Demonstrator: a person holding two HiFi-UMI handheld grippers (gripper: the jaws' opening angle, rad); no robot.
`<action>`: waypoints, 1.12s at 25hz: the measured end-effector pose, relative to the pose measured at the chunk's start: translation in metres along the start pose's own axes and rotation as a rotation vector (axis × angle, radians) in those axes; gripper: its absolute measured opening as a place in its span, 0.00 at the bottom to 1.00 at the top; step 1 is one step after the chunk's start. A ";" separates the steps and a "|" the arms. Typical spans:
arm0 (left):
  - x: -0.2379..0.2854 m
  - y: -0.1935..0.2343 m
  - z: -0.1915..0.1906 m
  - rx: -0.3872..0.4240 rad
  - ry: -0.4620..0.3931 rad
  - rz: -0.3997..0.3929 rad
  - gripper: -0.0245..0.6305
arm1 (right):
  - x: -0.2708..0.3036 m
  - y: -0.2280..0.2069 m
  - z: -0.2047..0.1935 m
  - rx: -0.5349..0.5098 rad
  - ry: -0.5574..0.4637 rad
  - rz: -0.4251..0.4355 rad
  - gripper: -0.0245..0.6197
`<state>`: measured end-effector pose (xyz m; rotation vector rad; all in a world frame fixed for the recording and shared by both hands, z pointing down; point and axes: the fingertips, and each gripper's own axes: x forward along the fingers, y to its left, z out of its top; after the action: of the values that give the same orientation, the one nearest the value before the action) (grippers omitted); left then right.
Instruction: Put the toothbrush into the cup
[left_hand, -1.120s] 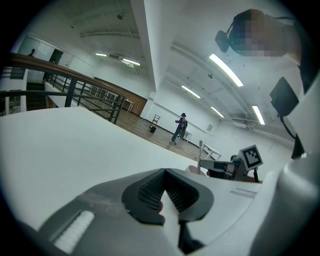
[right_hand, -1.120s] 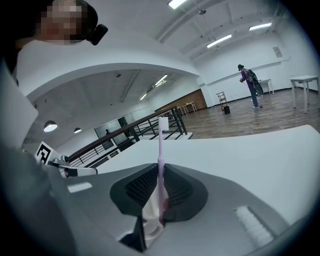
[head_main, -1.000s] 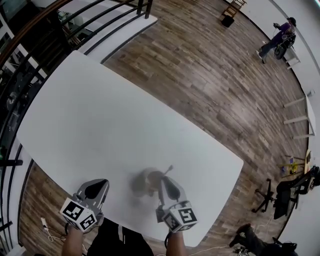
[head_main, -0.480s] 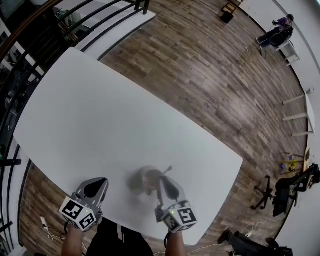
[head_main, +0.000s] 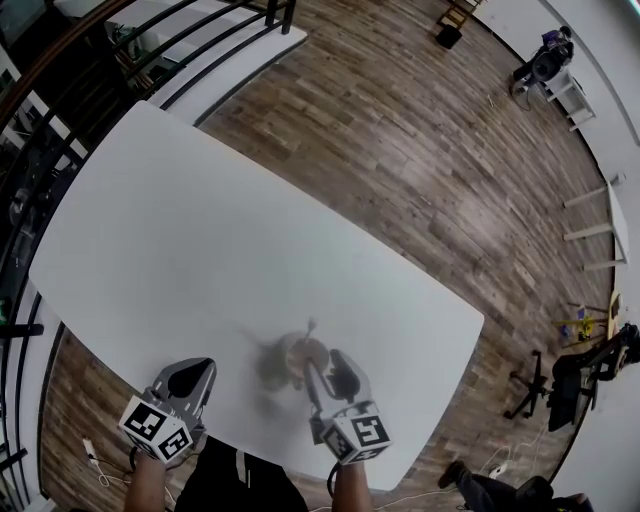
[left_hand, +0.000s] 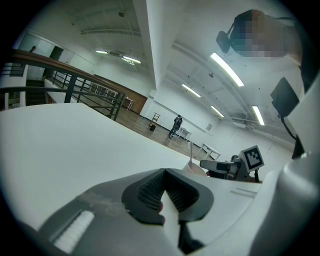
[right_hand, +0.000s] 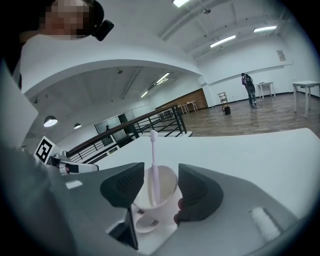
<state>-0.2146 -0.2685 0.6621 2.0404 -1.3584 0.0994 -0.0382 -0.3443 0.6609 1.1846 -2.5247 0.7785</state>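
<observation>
Toothbrush (right_hand: 154, 170) stands in the cup (right_hand: 169, 184).
The right gripper (right_hand: 161, 191) has just opened its jaws wide around the cup, without pressing it; the left gripper (left_hand: 164, 192) is closed, empty.

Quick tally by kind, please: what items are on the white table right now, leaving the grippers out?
cup: 1
toothbrush, standing in the cup: 1
Total: 2

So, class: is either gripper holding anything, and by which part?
Nothing is held. The right gripper has just opened its jaws; the toothbrush stands free in the cup between them. The left gripper is shut and empty.
</observation>
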 end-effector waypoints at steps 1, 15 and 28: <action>-0.001 0.001 0.000 0.000 -0.001 -0.001 0.05 | 0.000 0.000 0.000 0.000 -0.003 -0.004 0.38; -0.012 -0.010 0.004 0.023 -0.017 -0.024 0.05 | -0.022 0.005 0.007 0.000 -0.026 -0.053 0.09; -0.036 -0.027 0.017 0.049 -0.037 -0.052 0.05 | -0.052 0.027 0.024 0.030 -0.085 -0.065 0.05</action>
<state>-0.2130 -0.2436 0.6208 2.1264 -1.3368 0.0733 -0.0250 -0.3102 0.6093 1.3297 -2.5358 0.7676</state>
